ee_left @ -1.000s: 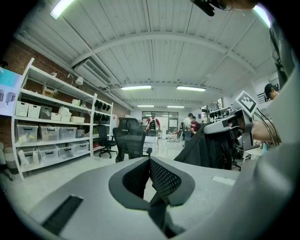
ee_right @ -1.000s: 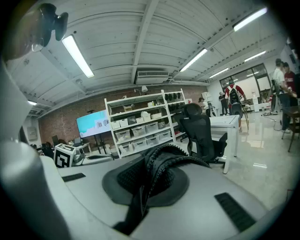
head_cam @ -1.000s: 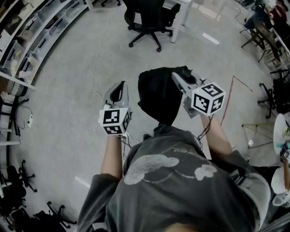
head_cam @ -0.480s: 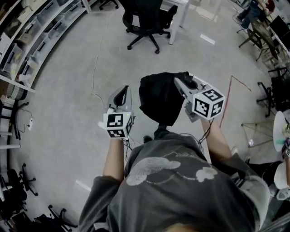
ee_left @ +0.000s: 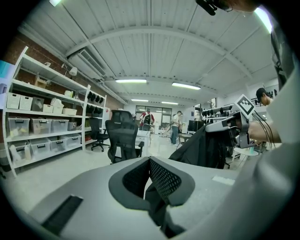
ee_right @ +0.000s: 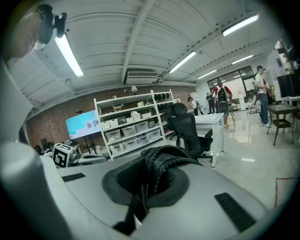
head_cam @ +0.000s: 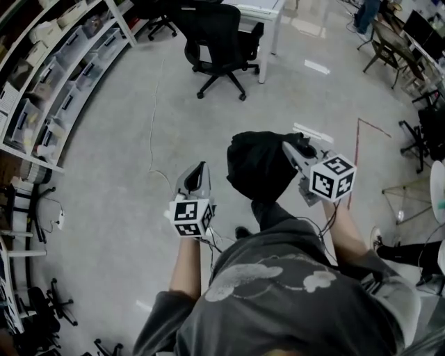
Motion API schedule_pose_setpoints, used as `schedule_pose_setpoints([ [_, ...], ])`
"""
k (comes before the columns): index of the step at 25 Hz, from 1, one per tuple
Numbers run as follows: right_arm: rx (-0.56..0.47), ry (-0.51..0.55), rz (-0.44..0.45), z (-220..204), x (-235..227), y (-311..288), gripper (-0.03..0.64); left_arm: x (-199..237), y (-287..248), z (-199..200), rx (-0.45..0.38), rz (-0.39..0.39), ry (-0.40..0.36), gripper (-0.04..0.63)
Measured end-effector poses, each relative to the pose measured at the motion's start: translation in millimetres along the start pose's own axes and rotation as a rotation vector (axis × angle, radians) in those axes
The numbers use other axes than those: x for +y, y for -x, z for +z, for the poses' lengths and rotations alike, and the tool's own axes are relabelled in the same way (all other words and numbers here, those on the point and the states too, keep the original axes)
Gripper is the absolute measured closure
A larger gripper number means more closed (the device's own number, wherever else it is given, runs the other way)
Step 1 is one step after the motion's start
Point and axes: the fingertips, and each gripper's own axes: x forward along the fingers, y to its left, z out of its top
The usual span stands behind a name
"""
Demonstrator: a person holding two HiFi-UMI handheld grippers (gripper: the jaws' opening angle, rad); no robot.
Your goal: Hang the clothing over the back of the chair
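A black garment (head_cam: 259,165) hangs in a bunch from my right gripper (head_cam: 288,144), which is shut on its upper edge; the fabric (ee_right: 161,161) bulges between the pads. My left gripper (head_cam: 199,168) is level with it on the left, apart from the cloth, jaws together with nothing in them (ee_left: 150,161). The black office chair (head_cam: 218,38) stands ahead on the floor next to a white table (head_cam: 268,8), well beyond both grippers. It shows as well in the left gripper view (ee_left: 123,137) and the right gripper view (ee_right: 186,127).
Storage shelves (head_cam: 52,76) with bins line the left side. A thin cable (head_cam: 154,104) runs over the grey floor. Red tape (head_cam: 356,149) marks the floor at right, near more chairs (head_cam: 386,43). People (ee_left: 177,125) stand far down the hall.
The chair has come further into the head view and nearer. Both grippers have shifted right and down in the picture, the garment still hanging from the right one.
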Motion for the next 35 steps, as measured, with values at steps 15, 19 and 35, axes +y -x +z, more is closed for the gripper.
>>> schedule_pose_setpoints([
  [15,0.028,0.0,0.005,52,-131,-112,0.62,55,-148,51,0.001,0.059,-0.028,0.594],
  [19,0.014,-0.024,0.029,81,-183,-152,0.62,65,-210,73,0.0,0.083,-0.034,0.594],
  [35,-0.07,-0.033,0.062,169,-326,-206,0.62,49,-370,144,-0.028,0.109,-0.014,0.594],
])
